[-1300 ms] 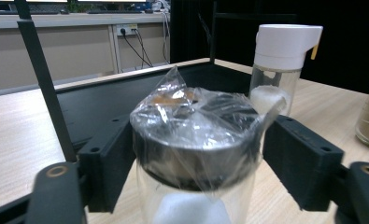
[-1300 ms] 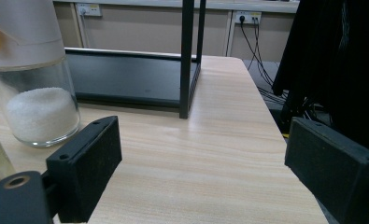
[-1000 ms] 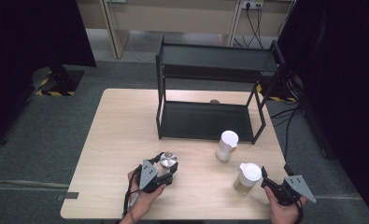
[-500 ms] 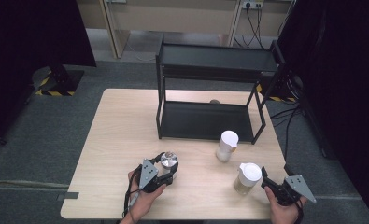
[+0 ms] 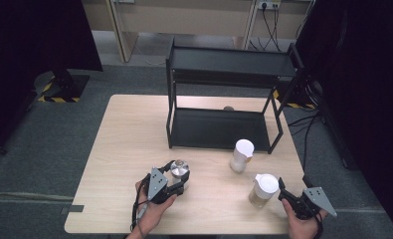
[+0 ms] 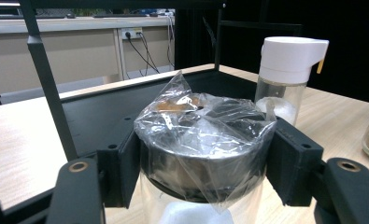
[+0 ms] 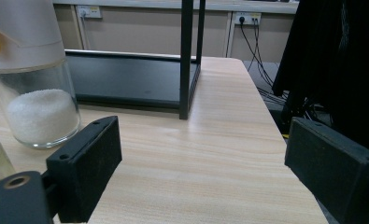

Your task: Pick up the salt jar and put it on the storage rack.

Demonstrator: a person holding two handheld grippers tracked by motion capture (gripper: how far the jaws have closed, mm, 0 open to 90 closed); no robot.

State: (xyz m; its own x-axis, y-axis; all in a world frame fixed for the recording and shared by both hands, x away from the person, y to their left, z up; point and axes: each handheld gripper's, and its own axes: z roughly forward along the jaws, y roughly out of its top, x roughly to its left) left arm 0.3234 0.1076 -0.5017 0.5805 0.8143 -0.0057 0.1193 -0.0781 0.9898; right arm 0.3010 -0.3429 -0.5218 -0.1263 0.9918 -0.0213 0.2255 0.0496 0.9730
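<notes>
A glass jar (image 5: 180, 168) with a metal lid under crinkled clear plastic stands near the table's front edge. My left gripper (image 5: 173, 182) is shut on it. In the left gripper view the two black jaws press on either side of the jar's lid (image 6: 198, 140), with the left gripper (image 6: 201, 163) level with it. My right gripper (image 5: 284, 194) is open at the front right, just right of a white-lidded jar (image 5: 263, 190) of pale brown contents. The right gripper (image 7: 210, 172) holds nothing. A white-capped glass dispenser (image 5: 242, 155) (image 7: 32, 93) (image 6: 289, 74) of white granules stands in front of the rack.
A black two-tier metal rack (image 5: 224, 127) stands at the back middle of the wooden table (image 5: 129, 139); its front right post (image 7: 188, 60) is ahead of my right gripper. A small round object (image 5: 228, 108) lies behind the rack. Dark curtains flank the table.
</notes>
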